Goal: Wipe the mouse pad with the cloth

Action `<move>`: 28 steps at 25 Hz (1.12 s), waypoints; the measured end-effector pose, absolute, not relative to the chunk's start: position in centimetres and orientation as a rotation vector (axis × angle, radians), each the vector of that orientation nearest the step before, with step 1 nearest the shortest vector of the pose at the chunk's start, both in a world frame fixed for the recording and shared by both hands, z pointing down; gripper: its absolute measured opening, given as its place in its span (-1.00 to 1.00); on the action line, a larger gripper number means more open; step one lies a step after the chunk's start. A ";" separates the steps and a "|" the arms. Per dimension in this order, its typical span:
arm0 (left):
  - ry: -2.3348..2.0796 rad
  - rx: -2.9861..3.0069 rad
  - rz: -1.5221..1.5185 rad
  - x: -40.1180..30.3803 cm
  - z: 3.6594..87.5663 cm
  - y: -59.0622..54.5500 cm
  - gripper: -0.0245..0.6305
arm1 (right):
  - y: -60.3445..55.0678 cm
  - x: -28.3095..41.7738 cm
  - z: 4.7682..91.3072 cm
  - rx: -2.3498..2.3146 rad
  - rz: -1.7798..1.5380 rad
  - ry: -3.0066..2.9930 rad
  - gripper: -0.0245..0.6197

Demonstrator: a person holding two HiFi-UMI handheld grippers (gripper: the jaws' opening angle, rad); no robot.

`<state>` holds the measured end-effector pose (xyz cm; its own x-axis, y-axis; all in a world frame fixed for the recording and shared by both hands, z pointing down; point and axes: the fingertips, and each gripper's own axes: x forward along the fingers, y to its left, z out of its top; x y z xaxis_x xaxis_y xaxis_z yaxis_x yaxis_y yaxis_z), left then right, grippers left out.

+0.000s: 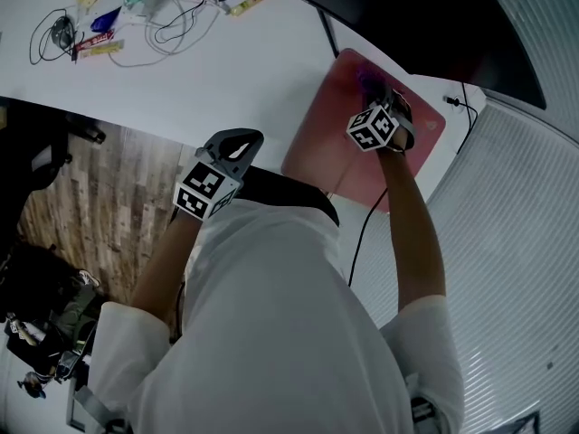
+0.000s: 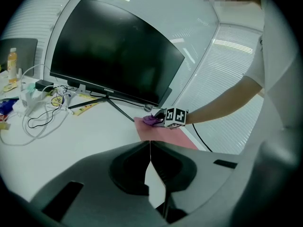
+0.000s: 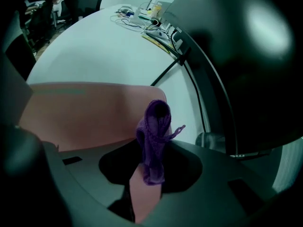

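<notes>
Clenched and empty, the left hand-held gripper (image 2: 150, 145) hangs near the counter (image 2: 85, 136) edge. The right hand-held gripper (image 3: 150, 167) pinches the purple cloth (image 3: 154, 126) at the pink mouse pad's (image 3: 85, 112) far corner; wiping looks underway, with most of it probably left.

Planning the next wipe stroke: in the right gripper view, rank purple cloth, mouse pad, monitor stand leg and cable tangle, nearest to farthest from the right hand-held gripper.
1. purple cloth: clamped in the right hand-held gripper.
2. mouse pad: directly beneath, spreading left.
3. monitor stand leg: beyond the pad, right.
4. cable tangle: far back, upper centre.
</notes>
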<state>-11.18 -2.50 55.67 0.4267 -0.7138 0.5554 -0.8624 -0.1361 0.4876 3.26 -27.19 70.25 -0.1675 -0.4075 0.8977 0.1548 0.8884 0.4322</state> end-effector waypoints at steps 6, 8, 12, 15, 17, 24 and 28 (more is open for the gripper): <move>-1.304 1.930 0.253 -9.4 55.9 -2.7 -0.87 | -25.2 4.2 71.0 0.180 -0.457 -1.698 -0.52; -1.293 1.940 0.253 -8.9 55.8 -2.9 -0.87 | -24.6 4.6 71.0 0.171 -0.439 -1.707 -0.52; -1.258 1.959 0.264 -7.6 55.9 -2.9 -0.87 | -22.7 5.4 71.0 0.135 -0.406 -1.719 -0.52; -1.236 1.974 0.275 -6.9 56.1 -3.2 -0.87 | -21.4 5.9 71.0 0.117 -0.397 -1.725 -0.53; -1.226 1.983 0.278 -6.5 56.1 -3.5 -0.87 | -20.5 6.3 71.0 0.113 -0.384 -1.729 -0.53; -1.181 2.015 0.286 -4.8 55.7 -3.4 -0.87 | -16.9 7.7 70.7 0.083 -0.358 -1.736 -0.53; -1.151 2.027 0.298 -4.2 55.9 -3.0 -0.87 | -14.9 8.2 70.6 0.055 -0.334 -1.739 -0.53</move>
<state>-4.16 -3.02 55.90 0.5641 -0.6292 0.5348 -0.8097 -0.2946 0.5075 8.20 -14.90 70.64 -0.1981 -0.2215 0.9548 0.1481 0.9562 0.2526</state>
